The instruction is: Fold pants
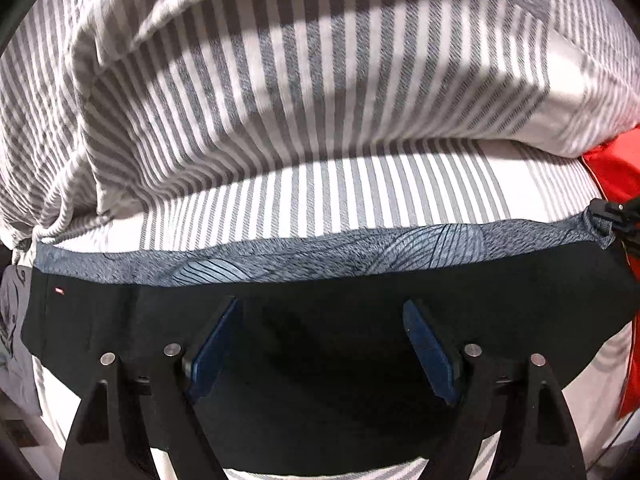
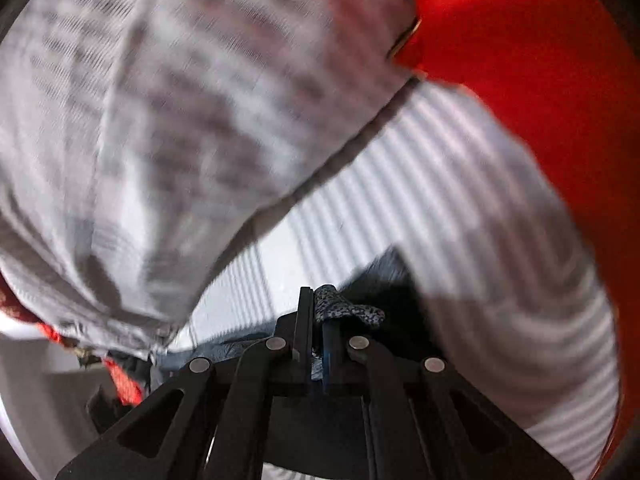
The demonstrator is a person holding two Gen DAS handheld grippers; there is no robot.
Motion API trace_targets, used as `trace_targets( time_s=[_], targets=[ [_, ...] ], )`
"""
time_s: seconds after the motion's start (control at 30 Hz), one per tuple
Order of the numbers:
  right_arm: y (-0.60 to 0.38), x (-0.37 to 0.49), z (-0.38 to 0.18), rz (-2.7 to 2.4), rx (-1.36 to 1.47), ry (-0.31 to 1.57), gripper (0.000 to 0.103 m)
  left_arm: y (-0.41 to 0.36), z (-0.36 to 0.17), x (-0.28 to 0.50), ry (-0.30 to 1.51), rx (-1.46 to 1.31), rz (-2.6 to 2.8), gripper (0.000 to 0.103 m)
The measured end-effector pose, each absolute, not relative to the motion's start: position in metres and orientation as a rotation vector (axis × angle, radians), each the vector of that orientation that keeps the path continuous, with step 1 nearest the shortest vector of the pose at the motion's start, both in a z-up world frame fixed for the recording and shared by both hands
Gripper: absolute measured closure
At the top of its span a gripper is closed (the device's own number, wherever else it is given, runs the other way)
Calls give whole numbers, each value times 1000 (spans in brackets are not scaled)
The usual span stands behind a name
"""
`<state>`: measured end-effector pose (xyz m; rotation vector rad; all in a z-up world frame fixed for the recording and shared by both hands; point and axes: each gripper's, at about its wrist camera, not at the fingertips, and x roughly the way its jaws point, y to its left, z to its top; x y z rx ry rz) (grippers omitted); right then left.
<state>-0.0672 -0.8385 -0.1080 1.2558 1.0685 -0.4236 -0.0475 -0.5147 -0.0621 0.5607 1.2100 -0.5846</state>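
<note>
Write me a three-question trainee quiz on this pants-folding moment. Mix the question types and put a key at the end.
1. True or false: the left gripper is clamped on the black pants.
2. What does the right gripper pinch? A) the red fabric B) the patterned blue-grey edge of the pants C) nothing
3. Fill in: the pants lie on bedding with grey and white ____.

Key:
1. False; its fingers stand apart above the cloth.
2. B
3. stripes
</note>
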Motion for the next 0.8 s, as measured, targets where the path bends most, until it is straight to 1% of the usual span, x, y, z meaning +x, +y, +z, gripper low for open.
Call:
trace_targets(
  time_s=[0.1, 0.2, 0.23, 0.27, 0.3, 0.33, 0.37, 0.4, 0.5, 0.57, 0.6, 0.63, 0.7, 0.8],
  targets=[
    [-845, -59, -115, -424, 1216, 1121, 100, -507, -63, -50, 1206, 591, -568, 19],
    [-841, -58, -119, -446, 1192, 1181, 99, -500, -77, -50, 1241, 645, -536, 19],
    [-842, -59, -118, -462, 1200, 1187, 96, -498, -79, -50, 1247, 647, -532, 19],
    [-844, -59, -115, -486, 1191, 1195, 91, -496, -81, -49, 1249, 647, -531, 19],
    [-845, -59, -108, -508, 1166, 1203, 79, -496, -82, -49, 1246, 651, -530, 19],
    [-846, -60, -100, -525, 1138, 1202, 51, -497, -84, -49, 1244, 654, -529, 19],
    [-845, -61, -90, -551, 1095, 1198, 36, -498, -86, -49, 1243, 659, -528, 19],
    [-842, -63, -76, -575, 1048, 1179, 23, -501, -89, -49, 1243, 664, -530, 19],
    [-826, -69, -42, -569, 941, 1132, 24, -511, -95, -54, 1243, 675, -546, 19],
    [-815, -68, -31, -535, 908, 1120, 35, -517, -98, -59, 1235, 691, -553, 19],
    [-808, -65, -30, -521, 885, 1121, 48, -519, -101, -63, 1229, 703, -555, 19],
    [-801, -59, -33, -512, 859, 1150, 59, -520, -101, -65, 1223, 709, -554, 19],
    [-800, -51, -43, -490, 828, 1195, 68, -521, -101, -69, 1211, 718, -551, 19],
    [-796, -46, -70, -500, 811, 1271, 69, -518, -100, -69, 1225, 716, -557, 19]
  ],
)
